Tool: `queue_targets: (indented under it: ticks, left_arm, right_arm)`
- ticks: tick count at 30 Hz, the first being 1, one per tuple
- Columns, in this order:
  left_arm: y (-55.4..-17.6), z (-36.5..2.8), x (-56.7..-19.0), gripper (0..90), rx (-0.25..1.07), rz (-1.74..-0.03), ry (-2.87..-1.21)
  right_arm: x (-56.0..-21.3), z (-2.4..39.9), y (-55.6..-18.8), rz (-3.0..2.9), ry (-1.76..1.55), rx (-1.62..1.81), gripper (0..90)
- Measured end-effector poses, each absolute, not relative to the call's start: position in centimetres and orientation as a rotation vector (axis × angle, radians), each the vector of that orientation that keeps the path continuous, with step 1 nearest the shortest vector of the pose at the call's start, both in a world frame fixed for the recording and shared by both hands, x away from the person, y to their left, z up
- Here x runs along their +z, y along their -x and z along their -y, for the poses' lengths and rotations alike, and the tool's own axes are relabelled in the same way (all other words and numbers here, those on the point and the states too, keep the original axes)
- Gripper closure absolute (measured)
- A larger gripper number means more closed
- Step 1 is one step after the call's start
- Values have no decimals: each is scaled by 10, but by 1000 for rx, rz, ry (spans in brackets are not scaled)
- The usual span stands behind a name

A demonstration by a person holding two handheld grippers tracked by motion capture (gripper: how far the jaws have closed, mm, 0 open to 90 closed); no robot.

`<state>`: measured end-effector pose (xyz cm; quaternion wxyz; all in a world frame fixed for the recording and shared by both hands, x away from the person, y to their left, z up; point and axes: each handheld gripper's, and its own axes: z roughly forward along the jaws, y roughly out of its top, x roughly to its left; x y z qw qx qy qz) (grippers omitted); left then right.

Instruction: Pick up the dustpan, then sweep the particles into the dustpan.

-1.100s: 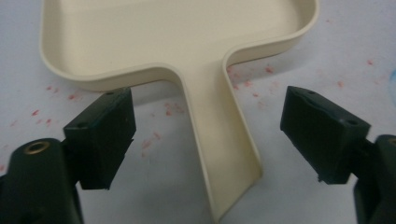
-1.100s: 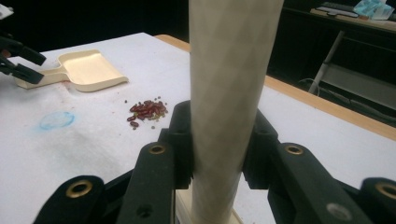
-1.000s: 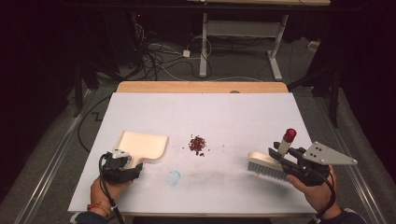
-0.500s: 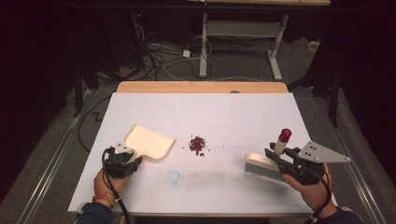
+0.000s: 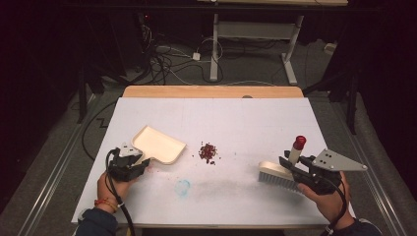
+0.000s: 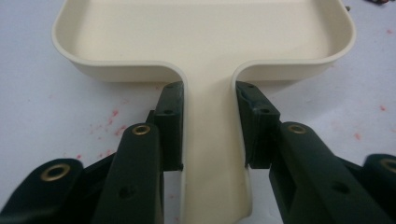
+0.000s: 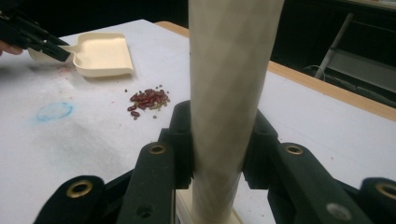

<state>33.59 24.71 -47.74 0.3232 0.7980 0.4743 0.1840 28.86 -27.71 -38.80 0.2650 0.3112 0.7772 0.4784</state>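
A cream dustpan [image 5: 158,144] lies on the white table [image 5: 236,118], left of centre. My left gripper [image 5: 132,164] is shut on its handle [image 6: 212,140], a jaw pressed on each side. Its empty pan [image 6: 205,32] opens toward a small pile of red beans [image 5: 208,152] at the table's middle. At the right, my right gripper [image 5: 295,169] is shut on the pale handle [image 7: 229,93] of a brush [image 5: 278,174] with a red end cap [image 5: 299,142]; its white bristles rest on the table. The beans [image 7: 148,100] and dustpan [image 7: 100,53] lie ahead of that gripper.
A pale blue smudge [image 5: 182,187] marks the table in front of the beans. A wooden strip [image 5: 211,92] runs along the far edge. Beyond it stand desk legs [image 5: 215,44] and cables [image 5: 162,64] on the floor. Open table surface lies between the beans and the brush.
My left gripper has turned and slid the dustpan rightward, bringing its mouth closer to the beans. The right gripper with the brush has barely shifted.
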Motion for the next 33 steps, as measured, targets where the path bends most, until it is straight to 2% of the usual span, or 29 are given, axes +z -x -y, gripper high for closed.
queue_targets:
  ticks: [4, 10, 19, 21, 29, 33]
  left_arm:
    - [-328, -247, -468, 641, 507, -1211, -2089]
    - [-313, -251, -447, 642, 472, -1124, -2134]
    - [-298, -236, -455, 641, 386, -1048, -2252]
    - [-300, -229, -458, 641, 396, -1042, -2311]
    - [-301, -229, -462, 641, 325, -1045, -2303]
    - [-298, -224, -463, 640, 316, -1021, -2318]
  right_arm:
    - [-389, 278, -289, -2097, -847, 1287, 700]
    - [-386, 277, -297, -2085, -845, 1331, 701]
    - [-383, 263, -323, -2063, -864, 1351, 701]
    - [-382, 254, -334, -2062, -865, 1338, 701]
    - [-377, 226, -369, -2049, -839, 1339, 701]
    - [-374, 203, -401, -2021, -876, 1351, 701]
